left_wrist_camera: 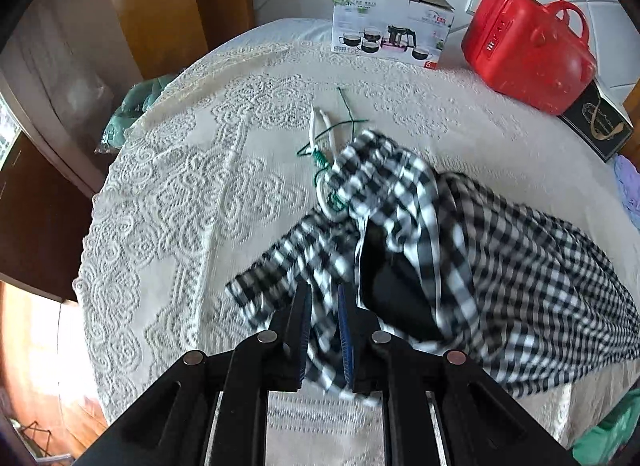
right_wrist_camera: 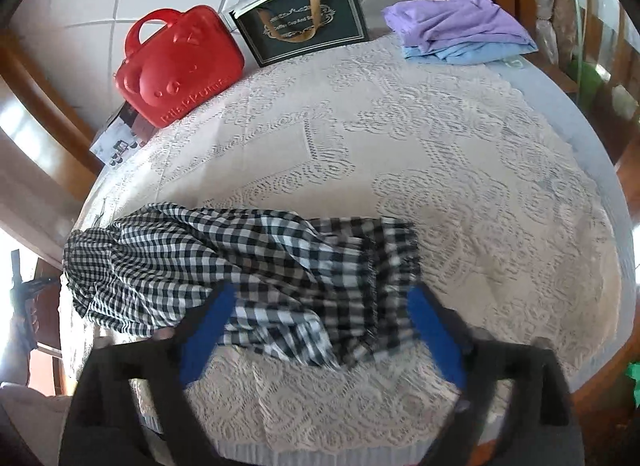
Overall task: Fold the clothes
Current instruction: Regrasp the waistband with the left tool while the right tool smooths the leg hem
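A black-and-white checked garment (left_wrist_camera: 500, 266) lies crumpled on the lace-covered round table (left_wrist_camera: 200, 193). My left gripper (left_wrist_camera: 324, 298) is shut on a fold of the garment's near edge and holds it slightly lifted; the cloth is motion-blurred. A white hanger with green wire (left_wrist_camera: 320, 133) lies just beyond the garment. In the right wrist view the same garment (right_wrist_camera: 248, 266) spreads across the table's (right_wrist_camera: 460, 169) near left part. My right gripper (right_wrist_camera: 320, 298) is open, its blue pads (right_wrist_camera: 432, 334) on either side of the garment's near edge.
A red case (left_wrist_camera: 528, 45) and a tea-set box (left_wrist_camera: 392, 25) stand at the table's far edge. A dark gift bag (right_wrist_camera: 304, 13) leans beside the red case (right_wrist_camera: 176, 65). Folded purple and blue clothes (right_wrist_camera: 460, 29) sit at the far right.
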`<state>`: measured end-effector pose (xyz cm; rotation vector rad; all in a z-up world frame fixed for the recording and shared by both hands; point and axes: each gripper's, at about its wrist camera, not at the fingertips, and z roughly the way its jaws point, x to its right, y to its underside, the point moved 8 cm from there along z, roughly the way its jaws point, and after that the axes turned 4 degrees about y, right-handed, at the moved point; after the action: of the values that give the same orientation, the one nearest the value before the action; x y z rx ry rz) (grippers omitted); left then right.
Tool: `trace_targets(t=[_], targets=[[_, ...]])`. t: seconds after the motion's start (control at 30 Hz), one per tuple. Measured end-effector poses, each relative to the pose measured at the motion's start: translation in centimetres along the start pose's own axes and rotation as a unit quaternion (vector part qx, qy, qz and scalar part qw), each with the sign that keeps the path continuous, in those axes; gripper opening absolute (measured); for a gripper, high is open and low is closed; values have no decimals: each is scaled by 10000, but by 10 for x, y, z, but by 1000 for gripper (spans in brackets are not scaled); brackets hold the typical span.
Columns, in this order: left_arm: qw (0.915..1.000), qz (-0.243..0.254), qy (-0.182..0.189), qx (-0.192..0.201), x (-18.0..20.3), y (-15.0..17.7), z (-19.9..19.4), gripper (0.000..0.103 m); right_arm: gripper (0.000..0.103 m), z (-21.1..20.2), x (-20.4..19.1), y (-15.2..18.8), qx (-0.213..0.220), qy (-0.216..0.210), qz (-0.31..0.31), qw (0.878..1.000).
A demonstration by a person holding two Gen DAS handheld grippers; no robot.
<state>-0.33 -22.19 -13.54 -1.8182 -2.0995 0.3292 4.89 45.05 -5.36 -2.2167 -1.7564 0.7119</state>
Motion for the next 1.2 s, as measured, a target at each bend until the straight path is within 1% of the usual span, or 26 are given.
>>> trace_targets(t=[0.07,0.13,0.17,0.2,0.27,0.3,0.33,0.4,0.43,0.47,0.5,0.53,0.57,0.6,0.63,0.67,0.7,0.77,0.83,0.9,0.93,0.97,1.0,1.07,1.13,1.2], targets=[[9999,-60,90,-25,3,-7,9,17,103,11,2,0,-104,94,88,9999],[9998,-126,136,-116,6,-9,22,24,103,21,4,0,-208,187,176,9995],[9996,-150,148,-163,8,-9,27,37,103,26,5,0,-260,234,221,9991],[9996,-147,130,-209,10,-8,32,58,103,32,5,0,-312,281,265,9988],[9995,-108,62,-281,11,-6,40,74,103,42,7,0,-416,374,353,9978],[9995,-88,28,-316,11,-5,43,74,100,47,8,0,-471,422,397,9972],[9994,-68,-6,-352,12,-4,47,74,96,54,11,2,-591,494,438,9961],[9991,-29,-74,-424,13,-2,55,74,72,68,15,7,-831,685,434,9932],[9989,-9,-108,-460,14,-1,58,74,66,75,15,10,-930,763,369,9921],[9987,11,-142,-496,14,0,62,74,46,81,15,13,-1028,844,299,9907],[9984,30,-176,-531,15,1,66,74,28,87,12,18,-1141,1000,126,9883],[9982,50,-210,-567,16,2,69,74,26,92,9,22,-1245,1157,-49,9854],[9979,70,-244,-603,16,3,73,72,25,89,7,21,-1179,1358,-265,9833],[9975,90,-278,-639,17,4,77,56,24,87,4,20,-1104,1567,-479,9803],[9972,109,-312,-674,17,5,81,49,24,77,6,12,-848,1963,-622,9749],[9971,127,-319,-681,19,5,81,46,24,67,12,3,-602,2225,-605,9712],[9976,139,-271,-628,21,5,74,46,24,59,18,-6,-370,2475,-585,9664],[9988,39,-55,-479,23,1,57,46,25,67,28,-7,-538,2487,-508,9658],[9996,-92,63,-254,20,-7,34,52,36,75,38,-8,-704,2501,-435,9647],[9997,-207,102,1,14,-17,10,76,60,73,42,-5,-728,2592,-401,9622],[9995,-256,117,111,11,-22,0,80,64,70,45,-5,-698,2605,-312,9624],[9993,-287,149,161,9,-25,-5,80,67,66,45,-4,-631,2467,-117,9670],[9991,-313,229,157,11,-28,-5,80,67,60,47,-1,-590,2270,119,9720],[9990,-360,262,102,14,-34,1,80,67,54,49,3,-604,2070,445,9755],[9991,-364,211,40,15,-40,11,80,67,49,48,9,-659,2045,523,9752],[9987,-389,317,36,23,-51,20,80,67,51,40,13,-742,1903,489,9777]])
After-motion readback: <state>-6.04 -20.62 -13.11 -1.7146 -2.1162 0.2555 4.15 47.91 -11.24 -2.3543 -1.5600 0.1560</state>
